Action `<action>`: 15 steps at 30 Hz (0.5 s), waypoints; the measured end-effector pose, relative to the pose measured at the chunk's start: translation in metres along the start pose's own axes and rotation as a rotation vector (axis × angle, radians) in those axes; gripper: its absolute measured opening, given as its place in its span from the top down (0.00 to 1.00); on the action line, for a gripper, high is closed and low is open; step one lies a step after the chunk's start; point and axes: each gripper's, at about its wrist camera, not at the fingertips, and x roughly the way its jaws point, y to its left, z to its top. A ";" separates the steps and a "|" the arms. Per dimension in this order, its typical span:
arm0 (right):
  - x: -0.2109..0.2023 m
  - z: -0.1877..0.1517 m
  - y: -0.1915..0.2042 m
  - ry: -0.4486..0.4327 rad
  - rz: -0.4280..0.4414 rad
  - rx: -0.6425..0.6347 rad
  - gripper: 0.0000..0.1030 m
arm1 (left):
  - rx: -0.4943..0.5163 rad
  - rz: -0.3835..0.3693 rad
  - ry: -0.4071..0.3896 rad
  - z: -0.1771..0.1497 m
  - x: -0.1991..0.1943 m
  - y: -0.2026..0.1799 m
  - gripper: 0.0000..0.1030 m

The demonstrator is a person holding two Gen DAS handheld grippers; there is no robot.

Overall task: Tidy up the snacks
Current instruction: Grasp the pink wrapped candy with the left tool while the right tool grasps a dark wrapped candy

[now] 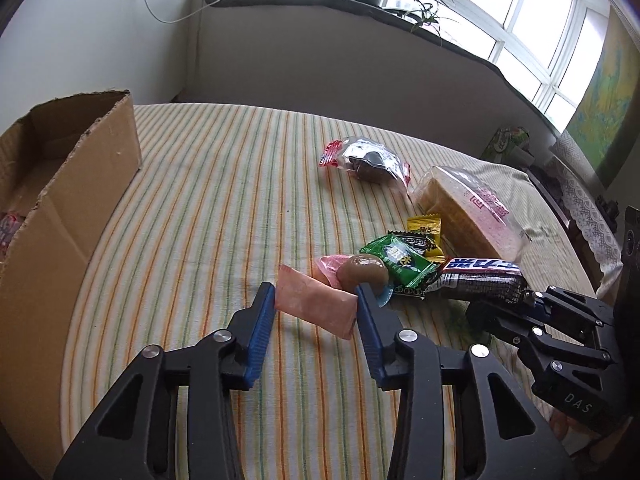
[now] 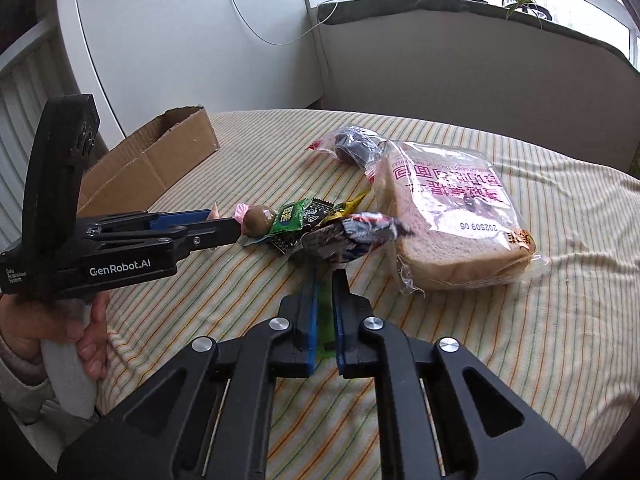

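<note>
A pile of snacks lies on the striped cloth [image 1: 208, 200]. My left gripper [image 1: 315, 288] is shut on a pink-orange packet [image 1: 320, 308], one blue pad against each of its ends. Just behind it lie a round brown candy [image 1: 362, 272] and a green packet [image 1: 404, 264]. In the right wrist view the left gripper [image 2: 224, 220] reaches in from the left, a hand [image 2: 92, 336] around its handle. My right gripper [image 2: 325, 274] is shut on the end of a dark chocolate bar wrapper [image 2: 352, 236]; from the left wrist view the right gripper [image 1: 524, 298] pinches the bar [image 1: 480, 280] from the right.
An open cardboard box [image 1: 80, 184] stands at the left with something pink inside. A bagged loaf of sliced bread [image 2: 452, 216] lies right of the pile, a clear packet with a dark snack [image 2: 356, 146] behind it. A yellow packet [image 1: 424, 228] sits in the pile.
</note>
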 end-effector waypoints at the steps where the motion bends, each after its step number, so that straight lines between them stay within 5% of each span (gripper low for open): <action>1: -0.002 -0.002 0.001 0.001 -0.001 0.000 0.93 | 0.004 -0.006 0.001 0.000 -0.001 -0.001 0.63; 4: -0.002 -0.007 0.000 0.038 -0.029 -0.007 0.91 | 0.017 -0.023 0.001 -0.003 -0.005 -0.003 0.63; 6: -0.003 -0.009 -0.005 0.048 -0.032 0.016 0.70 | 0.018 -0.030 0.000 -0.006 -0.008 -0.003 0.63; 7: -0.004 -0.007 -0.009 0.048 -0.026 0.039 0.46 | 0.016 -0.036 -0.003 -0.007 -0.010 -0.002 0.63; 8: -0.007 -0.005 -0.011 0.036 -0.016 0.056 0.34 | 0.016 -0.041 -0.006 -0.008 -0.011 -0.002 0.63; 15: 0.005 0.018 -0.014 0.012 0.081 0.151 0.31 | 0.009 -0.078 -0.030 -0.011 -0.022 -0.002 0.63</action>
